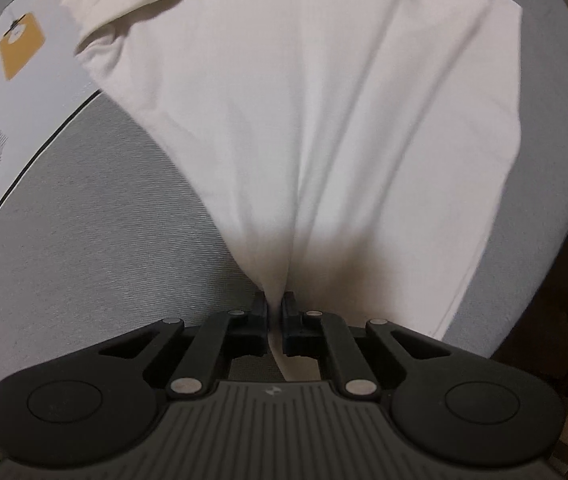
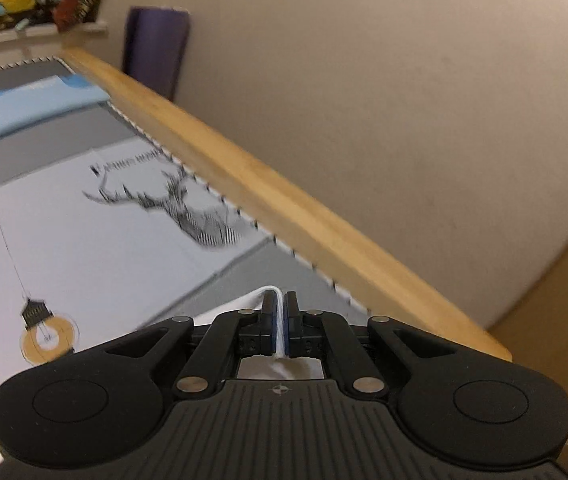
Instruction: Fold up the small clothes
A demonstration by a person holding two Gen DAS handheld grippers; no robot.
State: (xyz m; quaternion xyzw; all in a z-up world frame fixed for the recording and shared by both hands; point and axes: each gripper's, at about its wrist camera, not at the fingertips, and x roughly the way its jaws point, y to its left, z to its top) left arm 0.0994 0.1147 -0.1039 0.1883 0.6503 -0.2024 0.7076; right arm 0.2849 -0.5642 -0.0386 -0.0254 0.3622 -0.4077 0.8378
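Two grips are on: your left gripper [image 1: 275, 312] has its jaws nipped shut on a gathered edge of the white garment [image 1: 324, 120], and your right gripper [image 2: 280, 320] has its jaws pinched on a thin white fold of cloth, most likely the same piece. In the left view the garment fans out from the jaws toward 12 o'clock across the grey printed bedspread [image 1: 84, 220], wrinkled, with another layer lying across its far end. In the right view the wooden bed rail [image 2: 284, 208] runs from 10 to 4 o'clock. My read: early stage. Edges are picked up, no clean fold is laid yet. Left to do: carry over, flatten, square up.
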